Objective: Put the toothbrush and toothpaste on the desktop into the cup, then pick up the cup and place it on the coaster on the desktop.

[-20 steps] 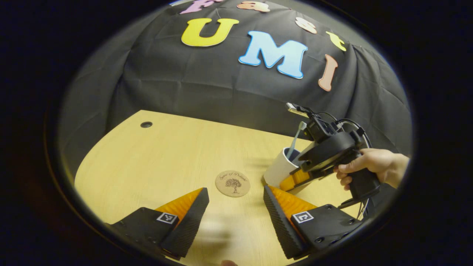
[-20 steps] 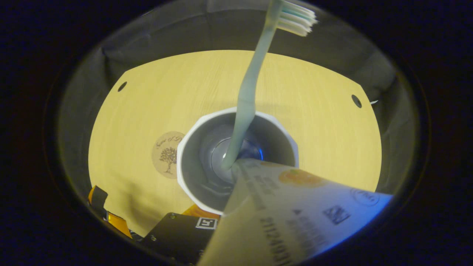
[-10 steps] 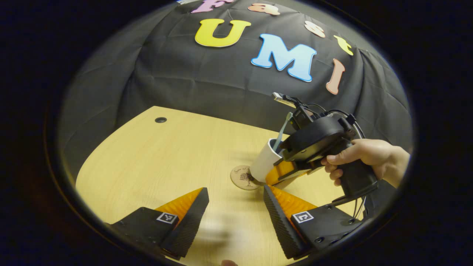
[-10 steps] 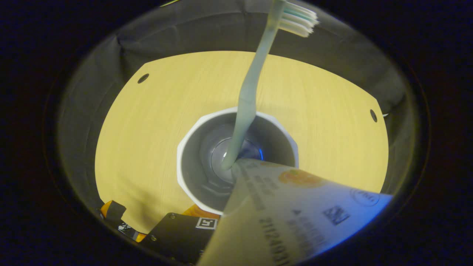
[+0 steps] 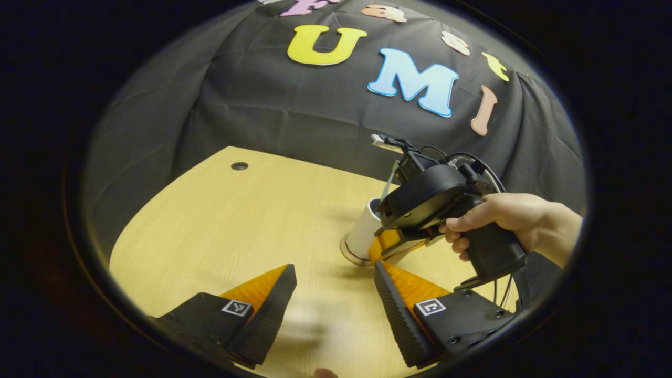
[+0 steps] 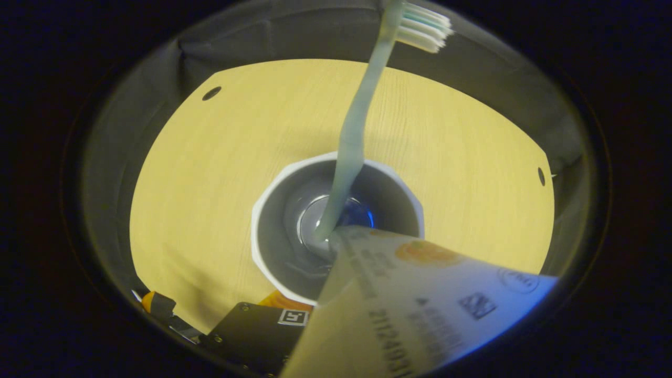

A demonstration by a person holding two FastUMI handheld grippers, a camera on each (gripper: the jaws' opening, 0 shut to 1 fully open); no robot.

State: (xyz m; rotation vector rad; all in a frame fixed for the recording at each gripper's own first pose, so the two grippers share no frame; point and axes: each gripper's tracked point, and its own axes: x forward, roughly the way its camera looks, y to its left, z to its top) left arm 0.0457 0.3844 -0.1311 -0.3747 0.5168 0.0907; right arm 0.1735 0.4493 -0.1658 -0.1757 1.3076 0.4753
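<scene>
The wooden desktop (image 5: pixel 220 220) ahead of the idle, wide-open left gripper (image 5: pixel 333 294) now shows the white cup (image 5: pixel 363 234) carried across and sitting over the coaster (image 5: pixel 348 256), a second ago beside it. The right gripper (image 5: pixel 391 247) clamps the cup; toothpaste tube (image 6: pixel 420 304) and toothbrush (image 6: pixel 357 126) stand inside. Only letting go seems left.

In the left gripper view the round brown wooden coaster (image 5: pixel 350 256) shows as a thin edge under the white faceted cup (image 5: pixel 363 234); the right gripper (image 5: pixel 387 247) covers the cup's right side, so its grip cannot be told; in the right gripper view the white printed toothpaste tube (image 6: pixel 420 304) is cut off below, hiding the cup's near rim.
</scene>
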